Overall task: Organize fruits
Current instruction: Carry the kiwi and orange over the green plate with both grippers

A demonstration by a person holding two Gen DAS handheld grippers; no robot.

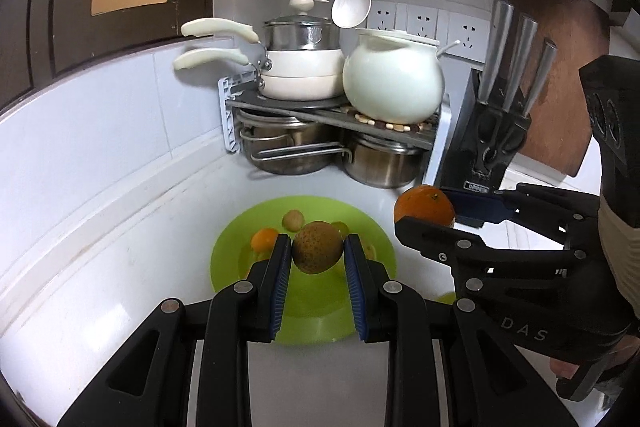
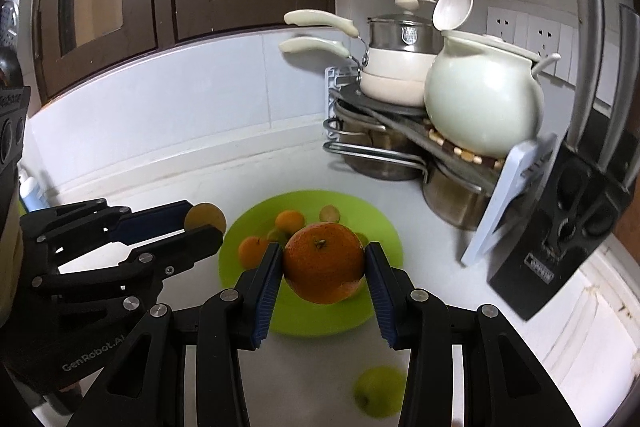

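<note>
The left gripper (image 1: 318, 253) is clamped on a brown speckled fruit (image 1: 317, 247); the right gripper (image 2: 324, 263) is clamped on a large orange (image 2: 324, 262). Both hang above a green plate (image 1: 312, 327) holding small oranges (image 2: 290, 220). A green fruit (image 2: 378, 391) lies on the counter beneath the right gripper. A pot rack (image 1: 332, 115) stands beyond the plate.

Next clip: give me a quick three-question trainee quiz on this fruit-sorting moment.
1. True or false: both grippers hold fruit.
2. Which fruit does the right gripper grip? A) orange B) green fruit C) brown fruit
3. Where is the green fruit lying?

Key:
1. True. The left gripper clamps the brown fruit; the right clamps the orange.
2. A
3. On the counter, off the green plate, below the right gripper in its own view.
</note>
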